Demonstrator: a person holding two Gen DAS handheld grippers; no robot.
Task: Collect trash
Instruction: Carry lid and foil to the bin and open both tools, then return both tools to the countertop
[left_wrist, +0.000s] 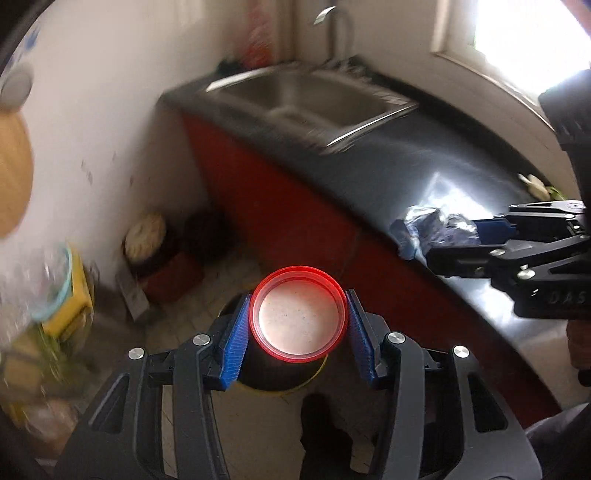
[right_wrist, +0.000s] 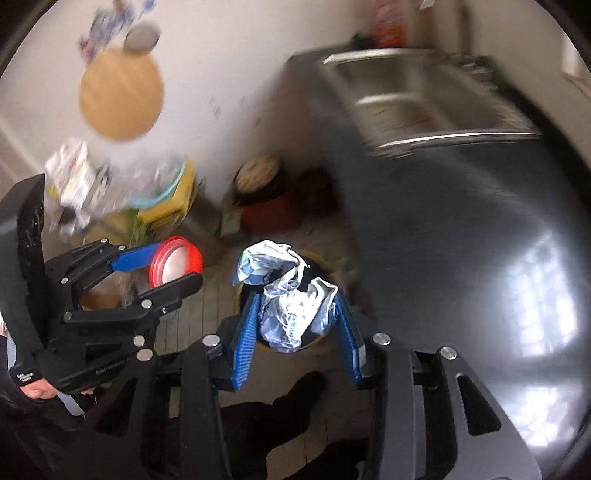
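Red lid (left_wrist: 298, 314) clamped between left fingers (left_wrist: 234, 345); crumpled wrapper (right_wrist: 291, 295) between right fingers (right_wrist: 243, 339).

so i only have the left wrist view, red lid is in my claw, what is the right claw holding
Observer: The right claw is clamped on a crumpled silver-blue wrapper.
Operator: is there a bin near it
Observer: Yes, a dark bin with a yellow rim shows on the floor right behind the wrapper.
Operator: and my red lid
Observer: In the right wrist view the red lid sits in the left claw, left of that bin's opening.
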